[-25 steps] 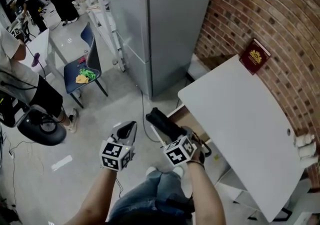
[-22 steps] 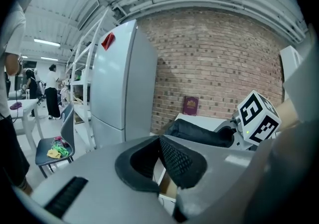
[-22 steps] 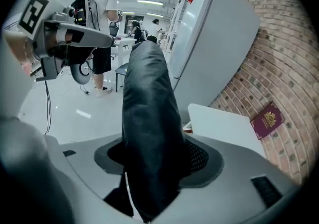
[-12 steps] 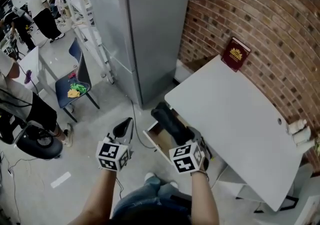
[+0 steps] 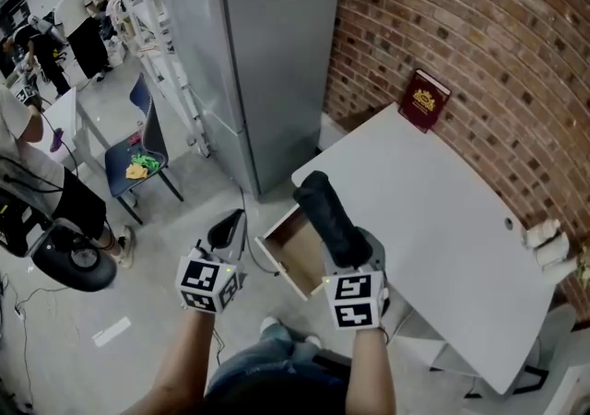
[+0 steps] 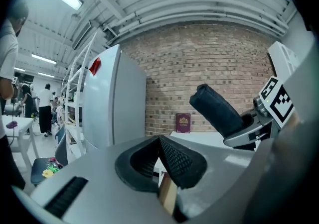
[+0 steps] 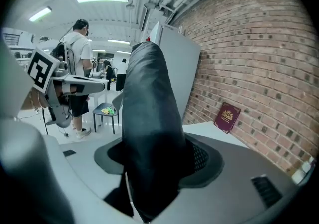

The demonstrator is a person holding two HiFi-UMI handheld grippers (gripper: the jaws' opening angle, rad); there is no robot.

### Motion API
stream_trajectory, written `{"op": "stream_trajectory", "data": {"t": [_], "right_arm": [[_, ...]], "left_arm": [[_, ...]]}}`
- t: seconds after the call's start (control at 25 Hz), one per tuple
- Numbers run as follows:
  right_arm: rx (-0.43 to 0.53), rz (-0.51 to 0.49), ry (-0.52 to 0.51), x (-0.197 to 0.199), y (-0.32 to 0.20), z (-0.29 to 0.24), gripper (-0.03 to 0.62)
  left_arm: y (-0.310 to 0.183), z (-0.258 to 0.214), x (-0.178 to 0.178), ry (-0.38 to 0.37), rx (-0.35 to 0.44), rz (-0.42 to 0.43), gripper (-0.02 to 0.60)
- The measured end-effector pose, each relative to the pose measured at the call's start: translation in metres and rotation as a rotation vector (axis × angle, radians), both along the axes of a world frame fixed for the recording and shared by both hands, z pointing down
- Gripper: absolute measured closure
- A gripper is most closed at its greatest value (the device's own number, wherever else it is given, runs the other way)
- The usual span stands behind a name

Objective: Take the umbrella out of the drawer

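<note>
My right gripper point(image 5: 351, 254) is shut on a black folded umbrella point(image 5: 328, 211), which sticks up and away from me above the open wooden drawer point(image 5: 286, 254) under the white table point(image 5: 442, 219). In the right gripper view the umbrella point(image 7: 149, 118) fills the middle between the pads. In the left gripper view it point(image 6: 219, 110) shows at the right, held in the right gripper point(image 6: 251, 129). My left gripper point(image 5: 228, 231) hangs left of the drawer over the floor. Its jaws point(image 6: 162, 158) are shut with nothing between them.
A dark red booklet point(image 5: 423, 100) leans on the brick wall point(image 5: 479, 26) at the table's far end. A tall grey cabinet point(image 5: 267, 44) stands behind the drawer. A blue chair point(image 5: 138, 150) and people stand at the left. A white object point(image 5: 544, 243) sits at the table's right edge.
Both grippers have risen. The umbrella has come up from the drawer's level and now points over the table's near edge; the open drawer shows below it.
</note>
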State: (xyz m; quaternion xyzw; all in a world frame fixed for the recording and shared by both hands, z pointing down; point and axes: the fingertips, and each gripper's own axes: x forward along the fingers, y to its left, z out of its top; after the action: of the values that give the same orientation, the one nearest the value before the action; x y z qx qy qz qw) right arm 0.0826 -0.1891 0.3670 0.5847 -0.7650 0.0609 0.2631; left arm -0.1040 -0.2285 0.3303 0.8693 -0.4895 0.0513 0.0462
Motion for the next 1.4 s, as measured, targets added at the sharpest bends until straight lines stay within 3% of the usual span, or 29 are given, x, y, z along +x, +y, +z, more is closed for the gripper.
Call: {"op": "stream_trajectory", "data": {"t": [0.68, 0.92, 1.4], "right_arm": [[0.38, -0.064, -0.172, 0.057, 0.047, -0.094, 0.336], [0.446, -0.047, -0.199, 0.077, 0.063, -0.113, 0.336], [0.506, -0.009, -0.19, 0.084, 0.069, -0.129, 0.336]], "left_arm": [[0.059, -0.074, 0.052, 0.007, 0.234, -0.046, 0.583], [0.078, -0.091, 0.057, 0.015, 0.278, -0.096, 0.583], [0.078, -0.1, 0.062, 0.009, 0.309, -0.065, 0.583]]}}
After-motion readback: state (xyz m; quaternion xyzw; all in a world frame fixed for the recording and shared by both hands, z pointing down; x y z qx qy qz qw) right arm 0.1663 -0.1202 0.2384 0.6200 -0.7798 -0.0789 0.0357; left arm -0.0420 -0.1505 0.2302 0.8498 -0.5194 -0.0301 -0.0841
